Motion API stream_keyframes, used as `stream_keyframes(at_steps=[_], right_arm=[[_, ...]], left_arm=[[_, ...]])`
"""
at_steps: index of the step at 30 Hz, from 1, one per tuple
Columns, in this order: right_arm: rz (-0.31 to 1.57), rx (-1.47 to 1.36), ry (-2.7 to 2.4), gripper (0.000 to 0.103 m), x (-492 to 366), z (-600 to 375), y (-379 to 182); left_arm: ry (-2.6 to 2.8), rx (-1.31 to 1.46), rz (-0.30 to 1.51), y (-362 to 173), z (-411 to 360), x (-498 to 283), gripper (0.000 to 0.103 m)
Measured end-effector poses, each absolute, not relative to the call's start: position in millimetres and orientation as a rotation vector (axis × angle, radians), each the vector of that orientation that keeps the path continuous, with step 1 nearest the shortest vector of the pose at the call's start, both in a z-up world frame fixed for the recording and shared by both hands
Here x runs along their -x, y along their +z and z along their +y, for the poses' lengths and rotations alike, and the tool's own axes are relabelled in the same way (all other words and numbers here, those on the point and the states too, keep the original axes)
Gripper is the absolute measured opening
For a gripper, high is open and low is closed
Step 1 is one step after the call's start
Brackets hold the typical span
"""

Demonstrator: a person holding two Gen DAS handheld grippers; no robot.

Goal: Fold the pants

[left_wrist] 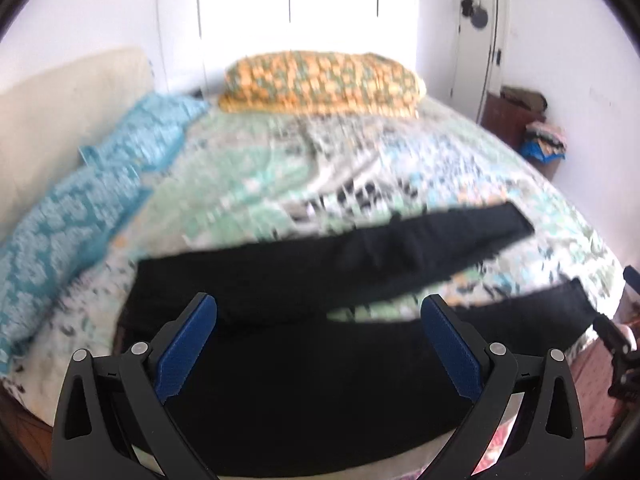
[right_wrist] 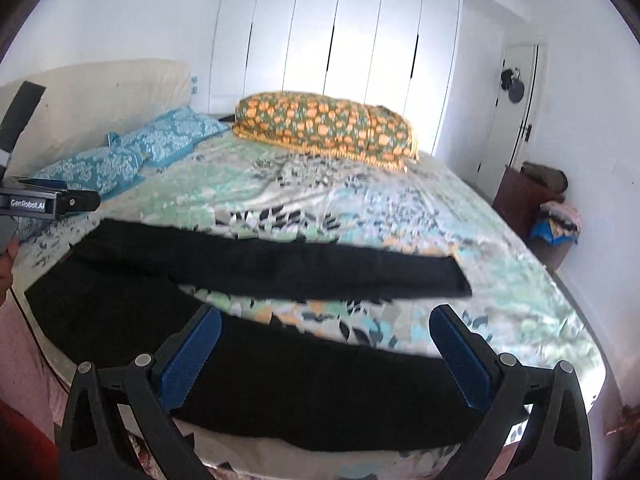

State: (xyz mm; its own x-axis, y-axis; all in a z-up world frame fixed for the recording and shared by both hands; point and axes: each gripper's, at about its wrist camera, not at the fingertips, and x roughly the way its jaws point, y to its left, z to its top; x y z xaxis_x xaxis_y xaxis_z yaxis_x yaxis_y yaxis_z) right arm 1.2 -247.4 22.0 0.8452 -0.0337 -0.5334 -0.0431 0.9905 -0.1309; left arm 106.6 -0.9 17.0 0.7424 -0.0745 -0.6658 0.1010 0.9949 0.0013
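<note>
Bed (right_wrist: 500,280): it fills both my views, spread with a pale green and blue leaf-print sheet.
Headboard (right_wrist: 100,96): a cream padded one along the bed's left edge.
Pants (right_wrist: 280,384): black, laid flat along the bed's near edge. The waist end lies toward the near left corner. The two legs run toward the right edge and fork apart, one lying farther in on the bed than the other, with a strip of sheet showing between them.
Blanket (right_wrist: 324,128): a folded orange and green patterned roll at the bed's far edge.
Pillows (right_wrist: 132,156): two blue patterned ones along the left edge, below the headboard.
My left tongs (left_wrist: 318,344): jaws spread wide with nothing between the blue pads, hanging above the pants' waist part, touching no cloth.
My right tongs (right_wrist: 326,356): jaws fully apart and empty, above the nearer leg.
</note>
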Motion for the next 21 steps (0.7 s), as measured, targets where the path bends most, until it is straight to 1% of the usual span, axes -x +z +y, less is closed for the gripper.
stream_keyframes(at_steps=[3, 7, 11, 16, 18, 21], right_arm=[[0.521, 0.089, 0.024, 0.103, -4, -245, 44], [0.558, 0.008, 0.106, 0.103, -11, -235, 46], [0.620, -0.018, 0.159, 0.103, -3, -225, 26], [0.756, -0.021, 0.188, 0.103, 15, -223, -16], [0.801, -0.063, 0.131, 0.103, 18, -241, -32], [0.815, -0.164, 0.018, 0.103, 14, -277, -37]], left_arm=[[-0.076, 0.032, 0.691, 27, 4, -84, 0.102], [-0.019, 0.109, 0.664, 6, 5, -51, 0.102], [-0.043, 0.098, 0.721, -18, 5, -27, 0.102], [-0.029, 0.074, 0.747, -17, 22, -15, 0.102], [-0.001, 0.105, 0.758, -23, 37, -14, 0.102], [0.064, 0.143, 0.809, -43, 55, -19, 0.102]])
